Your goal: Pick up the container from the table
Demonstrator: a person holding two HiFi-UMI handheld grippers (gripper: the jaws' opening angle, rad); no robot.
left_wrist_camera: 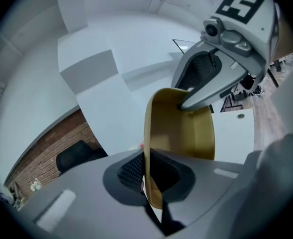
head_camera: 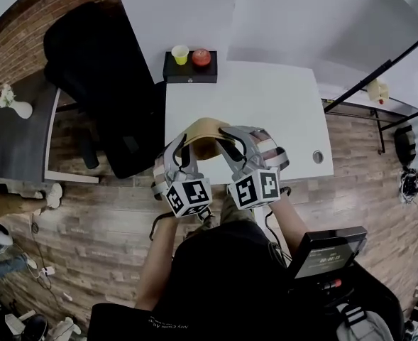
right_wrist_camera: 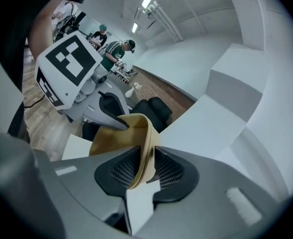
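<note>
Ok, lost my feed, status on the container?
Left gripper, right gripper both shut on container rim. It's over the table near edge. Black box at far edge, out of the way.

A white table (head_camera: 265, 112) is seen from above, set on a wooden plank floor (head_camera: 102, 219). At its far left corner a black box (head_camera: 189, 73) is placed, right up against the far edge. Over by the right edge, towards the near side, a small round grommet (head_camera: 318, 156) is set into the top.

The tan, thin-walled container (head_camera: 205, 129) sits tipped up on edge over the white worktop's (head_camera: 265, 105) six o'clock edge.
</note>
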